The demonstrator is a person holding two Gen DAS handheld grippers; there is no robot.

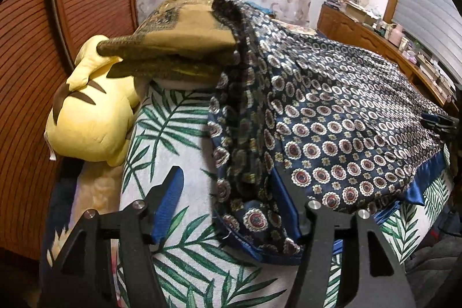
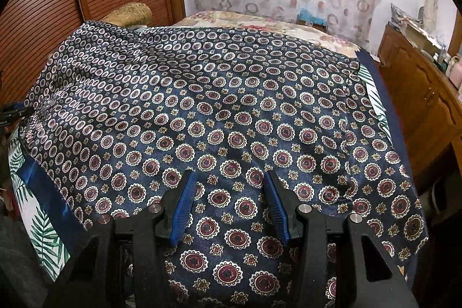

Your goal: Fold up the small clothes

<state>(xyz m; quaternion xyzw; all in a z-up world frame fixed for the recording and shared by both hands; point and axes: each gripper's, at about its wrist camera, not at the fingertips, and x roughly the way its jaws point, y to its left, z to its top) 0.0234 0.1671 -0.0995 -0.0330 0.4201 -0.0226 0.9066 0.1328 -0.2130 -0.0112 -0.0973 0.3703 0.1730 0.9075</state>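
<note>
From the left wrist view, one navy scarf [image 1: 332, 117] printed with rows of red-and-white medallions and small rings lies draped over one leaf-print cover [image 1: 184, 247], which serves as the landmark here; its plain blue hem runs along the near edge. The left gripper [image 1: 231, 210] hangs over the scarf's near left corner with its two blue-padded fingers apart, one finger above bare leaf print and the other behind the bunched corner, nothing pinched between them. One stack of folded olive and tan cloths [image 1: 179, 48] sits at the cover's far end, touching the scarf's upper edge, and one yellow plush toy [image 1: 92, 117] (dark stripes on its back) lies just off the cover's left side. No writing can be read. From the right wrist view, the same scarf [image 2: 219, 106] spreads nearly flat across the cover [image 2: 43, 224], which shows only at the left edge. The right gripper [image 2: 229, 204] is poised over the scarf's near edge, its two fingers parted, the cloth lying loose beneath them.
</note>
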